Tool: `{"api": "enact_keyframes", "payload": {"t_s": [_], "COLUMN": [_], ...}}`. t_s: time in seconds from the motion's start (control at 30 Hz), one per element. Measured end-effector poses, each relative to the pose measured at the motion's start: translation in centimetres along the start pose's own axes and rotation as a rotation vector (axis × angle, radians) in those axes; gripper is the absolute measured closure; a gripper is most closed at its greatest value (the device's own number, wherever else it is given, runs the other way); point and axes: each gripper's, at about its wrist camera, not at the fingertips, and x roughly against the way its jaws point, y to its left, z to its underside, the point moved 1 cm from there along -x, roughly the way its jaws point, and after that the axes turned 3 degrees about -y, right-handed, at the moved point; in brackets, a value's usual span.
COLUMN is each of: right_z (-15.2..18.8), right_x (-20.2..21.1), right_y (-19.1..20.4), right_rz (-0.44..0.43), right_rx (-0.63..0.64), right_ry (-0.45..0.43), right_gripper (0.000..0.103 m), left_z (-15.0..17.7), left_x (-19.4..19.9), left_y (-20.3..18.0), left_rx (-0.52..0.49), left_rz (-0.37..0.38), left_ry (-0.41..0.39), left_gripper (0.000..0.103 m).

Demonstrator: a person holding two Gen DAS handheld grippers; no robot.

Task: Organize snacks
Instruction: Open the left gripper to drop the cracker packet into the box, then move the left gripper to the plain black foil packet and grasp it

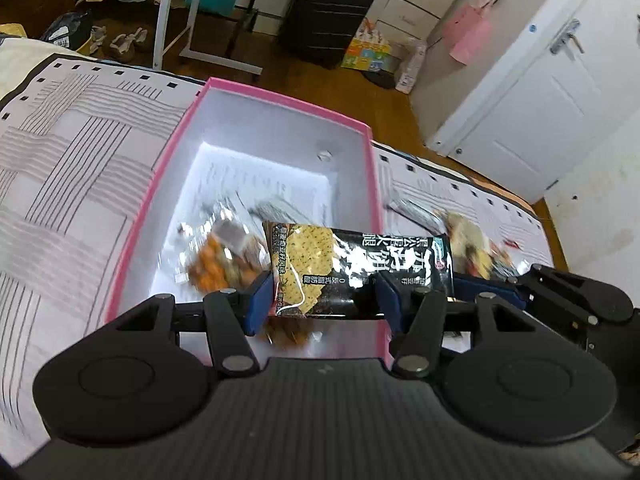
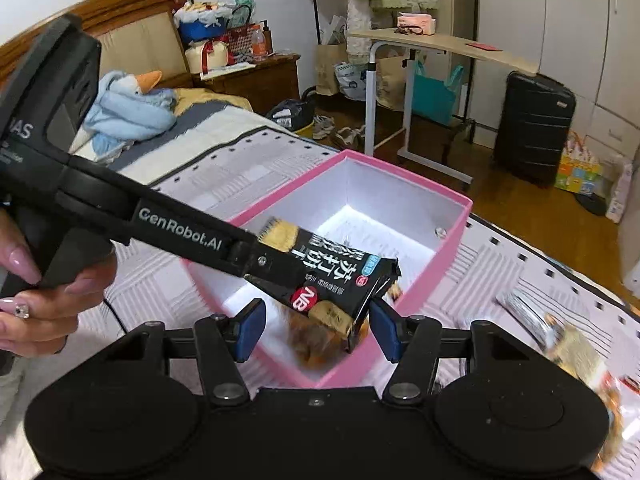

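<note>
Gripping the cracker pack crosswise over the pink box, the left gripper was clenched on it, while the right gripper, nearby, hung released beneath it.

Patterned bedspread — pink box and loose snack packets on it.

The open pink cardboard box sits on the patterned bed cover. A black cracker packet hangs over its six-o'clock end, a clear snack bag inside at seven o'clock, another bag on the cover at three o'clock.
</note>
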Motion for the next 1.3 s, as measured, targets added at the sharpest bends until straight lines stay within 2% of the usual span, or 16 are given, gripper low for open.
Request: {"api": "enact_keyframes", "payload": {"t_s": [0.13,0.33,0.47,0.53,0.6,0.7,1.03,1.17,1.3], "right_z": [-1.3,-2.4,-2.4,-2.4,-2.1,-1.7,2.0,4.2,5.7], "right_x": [-3.7,-8.1,-10.1,-10.9,-10.8,-8.9,2.8,7.2,10.3], "right_y": [-1.9,-4.1,-4.5,-4.8,-4.6,-4.2,-4.9,-5.6,-6.1], "right_rz": [-0.004,0.013,0.065,0.1,0.125,0.133,0.118,0.131,0.153], "right_rx": [-0.018,-0.045,0.005,0.031,0.06,0.055,0.006,0.031,0.06], "right_ry": [0.008,0.035,0.044,0.041,0.013,-0.021,-0.065,-0.062,-0.061], "right_gripper": [0.042,0.042,0.042,0.041,0.041,0.041,0.041,0.041,0.041], "left_z": [-2.8,-5.0,-5.8,-6.0,-5.9,-5.2,-2.8,-1.7,0.0], "left_x": [-3.9,-8.6,-10.7,-11.6,-11.8,-11.0,-3.5,-1.0,-0.3], "left_y": [1.5,2.6,3.1,3.0,2.7,1.9,-2.6,-6.5,-11.0], "left_rx": [0.0,0.007,0.029,0.004,-0.025,-0.075,-0.204,-0.257,-0.325], "left_rz": [-0.027,-0.06,-0.079,-0.123,-0.199,-0.225,-0.189,-0.141,-0.099], "left_ry": [0.002,-0.001,0.014,0.027,0.011,0.002,0.003,-0.009,-0.001], "left_gripper": [0.049,0.049,0.049,0.049,0.047,0.047,0.049,0.049,0.049]}}
